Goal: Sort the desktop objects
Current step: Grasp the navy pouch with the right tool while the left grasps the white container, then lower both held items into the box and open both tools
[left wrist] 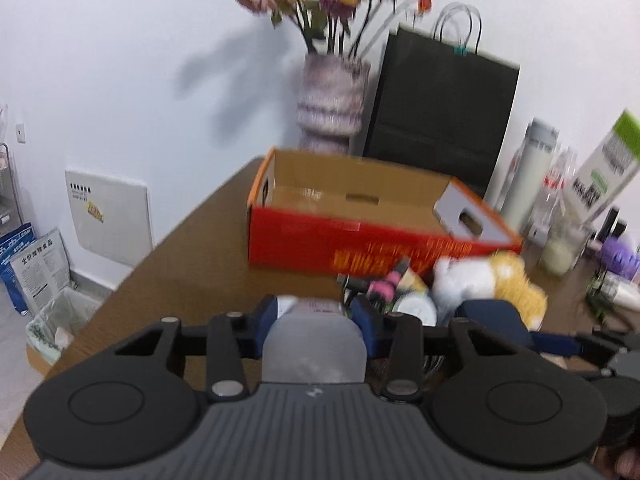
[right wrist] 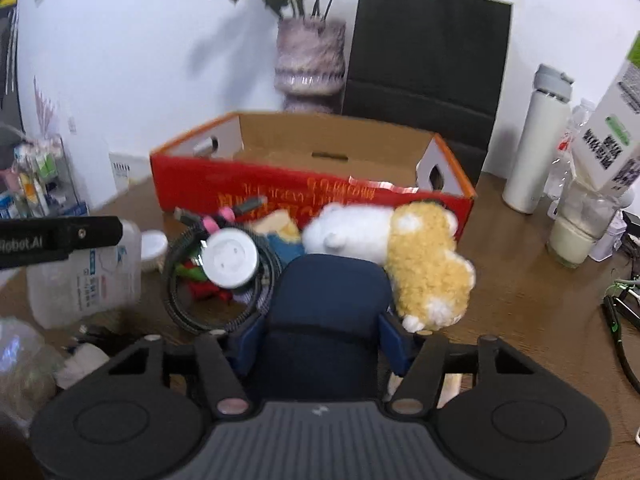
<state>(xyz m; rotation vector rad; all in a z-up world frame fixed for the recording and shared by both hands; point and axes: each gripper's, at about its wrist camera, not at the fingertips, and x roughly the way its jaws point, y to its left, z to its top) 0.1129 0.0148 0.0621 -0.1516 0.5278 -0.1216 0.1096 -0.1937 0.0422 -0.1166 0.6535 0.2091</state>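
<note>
Left wrist view: low over the table (left wrist: pixel 192 256), facing the wall, somewhat blurred. Right wrist view: set further right, facing the same way, probably a little closer to the clutter. Shared in both: red box (left wrist: pixel 360 236) (right wrist: pixel 312 184), vase (left wrist: pixel 332 104) (right wrist: pixel 310 60), black bag (left wrist: pixel 440 108) (right wrist: pixel 428 52), plush toy (left wrist: pixel 496 280) (right wrist: pixel 396 256).

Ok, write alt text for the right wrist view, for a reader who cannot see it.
The right gripper grips a dark blue object above a brown table, in front of a white and yellow plush toy lying beside an open red cardboard box. A coiled black cable and a translucent plastic bottle lie to the left.
</note>
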